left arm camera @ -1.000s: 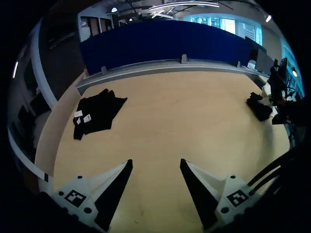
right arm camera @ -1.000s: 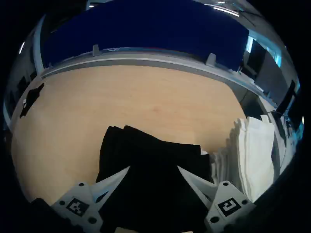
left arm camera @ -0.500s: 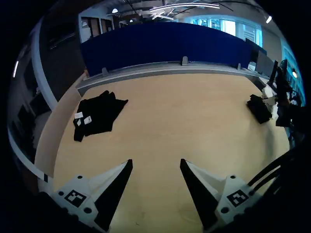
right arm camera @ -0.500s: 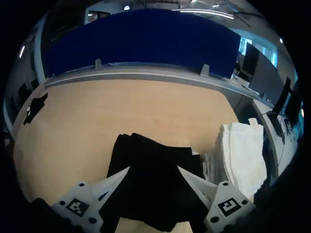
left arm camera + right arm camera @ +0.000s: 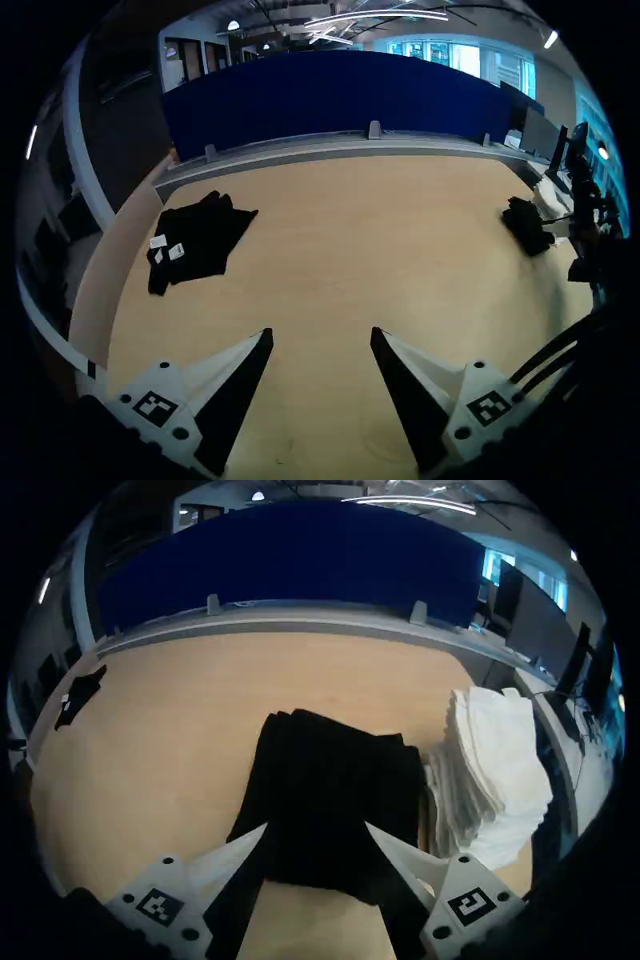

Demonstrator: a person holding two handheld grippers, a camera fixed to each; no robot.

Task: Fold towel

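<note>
The folded black towel (image 5: 336, 800) now lies farther out from the right gripper (image 5: 316, 828) than a second ago: its near edge has come into sight, with a strip of pale wooden counter (image 5: 160, 720) showing between the jaws below it. Those jaws stand spread wide and released, their tips over the towel's near corners without pinching it. Just right of the right-hand jaw, touching the black towel's side, the stack of folded white towels (image 5: 488, 776) shows more fully than before. A crumpled black cloth (image 5: 80, 692) lies far off beyond the left-hand jaw. The left gripper (image 5: 320, 332) has hardly shifted; its jaws are likewise released, spread over bare counter. Well beyond its left-hand jaw sits the crumpled black cloth (image 5: 192, 240) with white tags, and far beyond its right-hand jaw, near the counter's edge, the folded black towel (image 5: 528, 228). A dark blue partition wall (image 5: 336, 96) runs along the counter's far side.
</note>
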